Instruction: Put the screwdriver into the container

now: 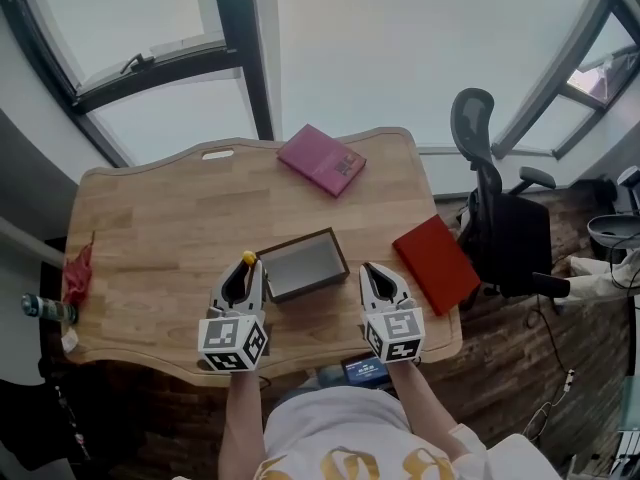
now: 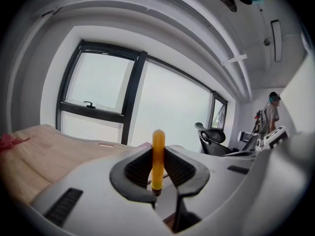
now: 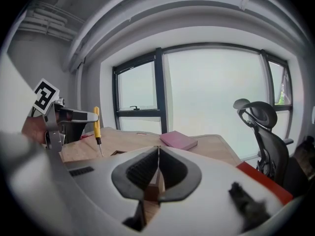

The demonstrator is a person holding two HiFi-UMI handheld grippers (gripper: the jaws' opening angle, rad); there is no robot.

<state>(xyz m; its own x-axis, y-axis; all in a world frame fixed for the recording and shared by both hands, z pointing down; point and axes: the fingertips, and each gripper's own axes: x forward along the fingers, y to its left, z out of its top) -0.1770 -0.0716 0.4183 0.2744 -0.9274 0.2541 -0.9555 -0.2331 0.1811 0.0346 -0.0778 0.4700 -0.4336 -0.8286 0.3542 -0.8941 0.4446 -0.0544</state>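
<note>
Found the left claw [image 1: 243,271] clamped on the screwdriver [image 2: 158,154], with the yellow handle upright between the ribbed pads and the metal shaft pointing down. Placed it, by the head view, low and centre in the frame, raised over the counter [image 1: 160,218], just beside the left end of the container [image 1: 308,266] and not inside it. Found the right claw [image 3: 158,151] closed on nothing, with the jaws pressed together, just off the container's right end. Noted the container as a shallow, dark-rimmed box with a grey floor, resting on the wooden counter near its lower edge. Noted also a pink book [image 1: 322,159] at the upper centre of the counter, a red book [image 1: 435,264] at its right edge, a red cloth [image 1: 78,274] at the far left, and a black office chair [image 1: 497,218] beyond the right edge.
</note>
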